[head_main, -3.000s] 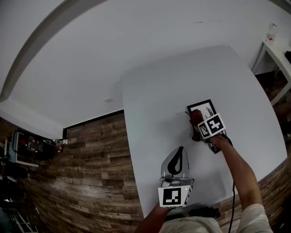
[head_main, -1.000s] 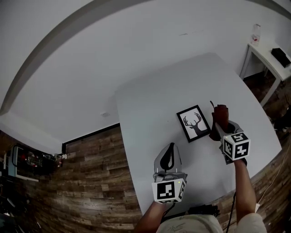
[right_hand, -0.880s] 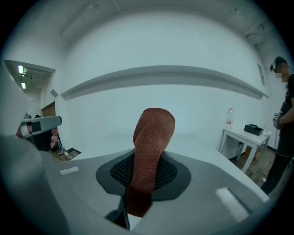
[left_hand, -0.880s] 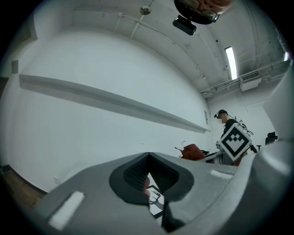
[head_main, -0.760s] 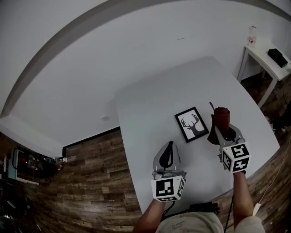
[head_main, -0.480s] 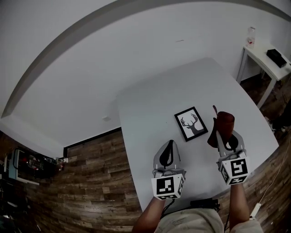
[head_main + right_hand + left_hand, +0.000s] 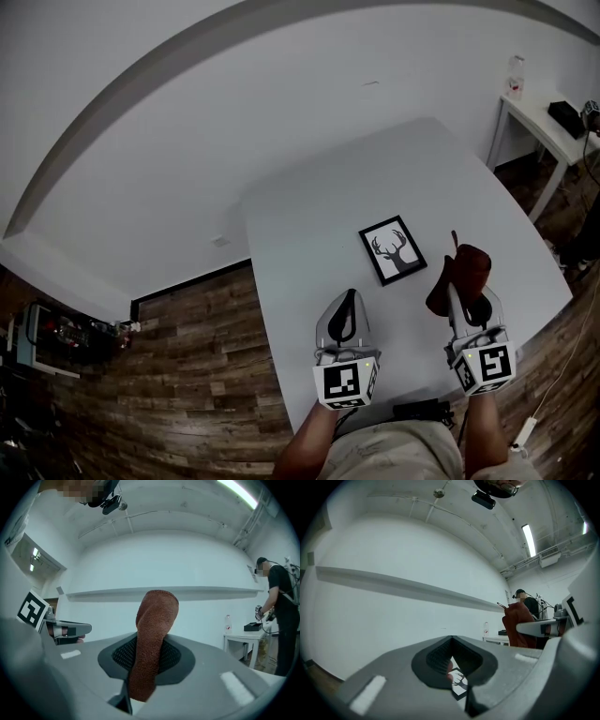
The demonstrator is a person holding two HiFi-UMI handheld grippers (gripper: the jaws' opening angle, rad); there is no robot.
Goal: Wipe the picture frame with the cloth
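Observation:
A black picture frame (image 7: 392, 248) with a deer-antler print lies flat on the white table (image 7: 309, 206). My right gripper (image 7: 458, 289) is to the frame's right and nearer me, lifted off it, shut on a rust-brown cloth (image 7: 459, 269). In the right gripper view the cloth (image 7: 152, 639) sticks up from between the jaws. My left gripper (image 7: 348, 300) hovers near the table's front edge, left of the frame, shut with nothing in it. In the left gripper view, part of the frame (image 7: 460, 684) shows through the jaw opening, and the cloth (image 7: 516, 627) hangs at the right.
A small white side table (image 7: 548, 112) stands at the far right with a bottle (image 7: 515, 75) and a dark object (image 7: 565, 117). A person (image 7: 277, 620) stands beside it. Wooden floor (image 7: 187, 356) lies left of the table.
My right gripper has carried the cloth off the frame, to the right and back toward me. The frame now lies uncovered. The left gripper has hardly moved.

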